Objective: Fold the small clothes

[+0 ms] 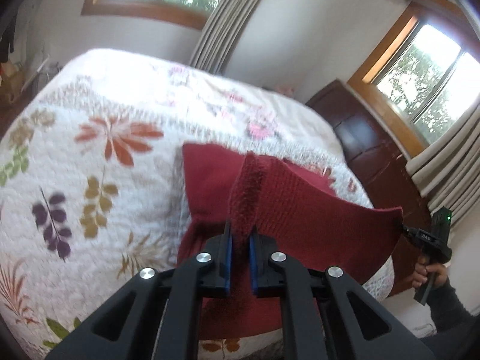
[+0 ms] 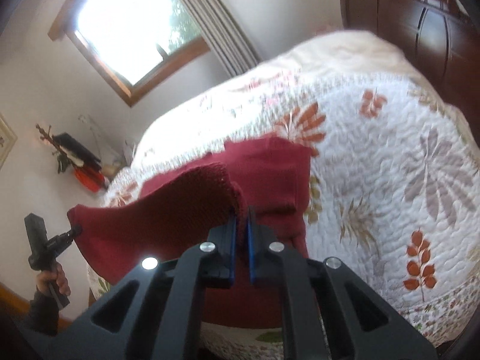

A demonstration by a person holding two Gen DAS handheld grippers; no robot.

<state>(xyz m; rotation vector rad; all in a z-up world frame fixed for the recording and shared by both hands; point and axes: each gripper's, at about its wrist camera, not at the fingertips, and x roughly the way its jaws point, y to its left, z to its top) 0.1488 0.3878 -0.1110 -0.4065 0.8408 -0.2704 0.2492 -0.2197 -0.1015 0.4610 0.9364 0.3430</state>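
Both grippers are pinching the same red knitted garment [image 1: 300, 216], holding one edge of it stretched in the air above the bed [image 1: 90, 150] while the rest hangs down onto the flowered quilt. From the left wrist, the left gripper [image 1: 240, 234] has its blue pads [image 1: 228, 258] clamped on a bunched fold of the fuzzy knit, and off to the right the right gripper [image 1: 403, 227] shows from the side, biting the far corner, with the person's hand [image 1: 427, 273] wrapped round its handle; a small green light glows on it and there is a white label, too blurred to read. That view alone takes in a second window [image 1: 426, 60] and the dark wooden headboard [image 1: 369, 150] beneath it. The right wrist view turns things about: the right gripper's fingers are closed tightly on the ribbed edge [image 2: 237, 198], and the left gripper [image 2: 78, 228] appears at the left gripping the other corner, a hand [image 2: 55, 279] and dark sleeve below it. Only here can I see a wall shelf [image 2: 78, 153] with dried stems and something orange, and a dark wardrobe [image 2: 420, 24].
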